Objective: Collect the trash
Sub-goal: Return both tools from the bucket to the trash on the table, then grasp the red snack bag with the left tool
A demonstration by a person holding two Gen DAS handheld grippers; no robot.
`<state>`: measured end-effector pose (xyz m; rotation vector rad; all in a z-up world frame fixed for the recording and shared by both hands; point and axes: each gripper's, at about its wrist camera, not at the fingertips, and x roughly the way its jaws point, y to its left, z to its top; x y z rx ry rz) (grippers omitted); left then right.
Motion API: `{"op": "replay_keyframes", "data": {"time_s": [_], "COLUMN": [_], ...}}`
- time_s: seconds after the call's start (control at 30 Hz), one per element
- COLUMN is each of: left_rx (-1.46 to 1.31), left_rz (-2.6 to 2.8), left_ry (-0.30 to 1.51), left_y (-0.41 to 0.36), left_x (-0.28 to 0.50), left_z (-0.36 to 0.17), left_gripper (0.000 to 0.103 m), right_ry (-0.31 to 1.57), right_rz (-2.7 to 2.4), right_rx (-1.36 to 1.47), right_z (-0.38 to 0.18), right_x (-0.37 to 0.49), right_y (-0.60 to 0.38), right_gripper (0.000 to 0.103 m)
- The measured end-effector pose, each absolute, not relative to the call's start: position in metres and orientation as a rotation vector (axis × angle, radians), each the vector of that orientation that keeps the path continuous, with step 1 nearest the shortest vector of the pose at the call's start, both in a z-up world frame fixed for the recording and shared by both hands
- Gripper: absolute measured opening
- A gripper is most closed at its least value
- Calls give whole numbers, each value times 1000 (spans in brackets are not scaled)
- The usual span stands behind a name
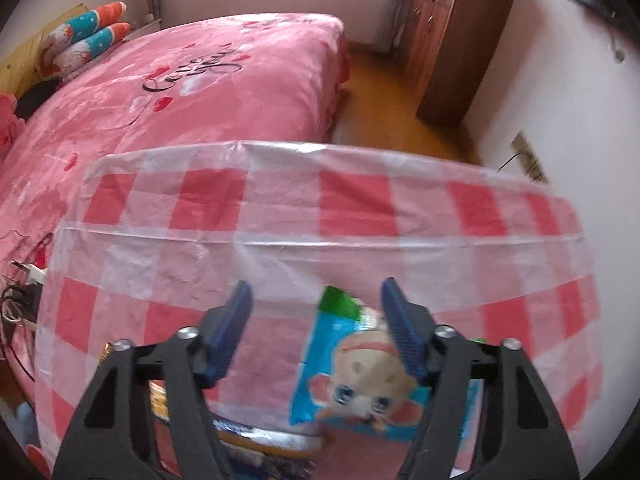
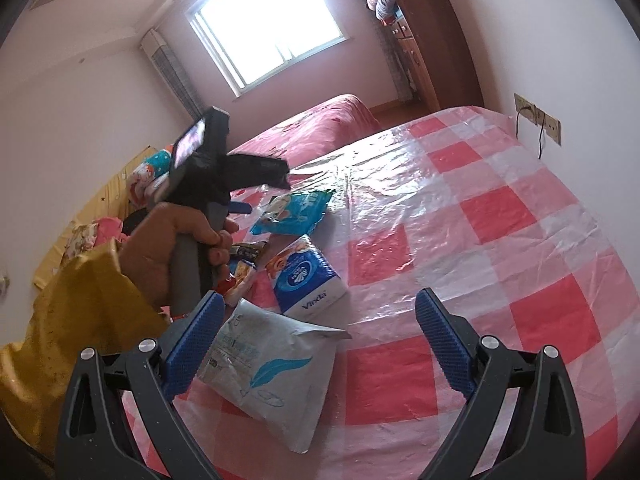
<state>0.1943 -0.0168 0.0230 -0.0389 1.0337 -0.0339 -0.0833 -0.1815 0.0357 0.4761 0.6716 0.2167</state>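
Trash lies on a table under a red-and-white checked plastic cloth (image 2: 460,216). A blue cartoon snack wrapper (image 1: 360,376) lies just below my left gripper (image 1: 316,312), which is open and empty above it. In the right wrist view the same wrapper (image 2: 292,212) lies beyond a blue-and-white Vinda tissue pack (image 2: 308,280) and a grey-white pouch with a blue feather (image 2: 272,368). Small snack wrappers (image 2: 244,264) lie by the hand. My right gripper (image 2: 320,320) is open and empty above the pouch. The left gripper (image 2: 240,188) also shows there, held in a hand.
A bed with a pink cover (image 1: 192,92) stands beyond the table, with pillows (image 1: 88,36) at its head. A wooden cabinet (image 1: 452,40) stands against the right wall. Wall sockets with a cable (image 2: 538,118) are near the table's far right edge. Cables (image 1: 20,300) lie at the left.
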Motion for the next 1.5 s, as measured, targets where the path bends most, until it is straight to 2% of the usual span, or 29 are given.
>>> {"op": "replay_keyframes", "data": {"time_s": [0.03,0.13,0.7,0.87,0.97,1.2,1.5], "left_rx": [-40,-5,75,41,-24,-160,-132], "left_rz": [-36,-47,-252,-311,-312,-175,-119], "left_ry": [1044,1032,1011,1019,963,927,987], "left_y": [-15,-13,-8,-1,18,77,78], "left_x": [194,183,40,6,-11,-1,16], "left_z": [18,12,14,17,31,45,39], "left_gripper": [59,56,56,56,56,58,58], "right_ry": [674,685,744,756,757,742,773], "right_rz": [216,211,229,221,218,245,305], "right_rx": [482,484,505,481,476,434,399], "right_z": [35,34,21,17,16,19,18], "right_x": [-83,-82,-77,-77,-77,-77,-76], "right_y": [-183,-184,-185,-182,-181,-172,-161], "right_gripper": [95,95,95,95,95,95,95]}}
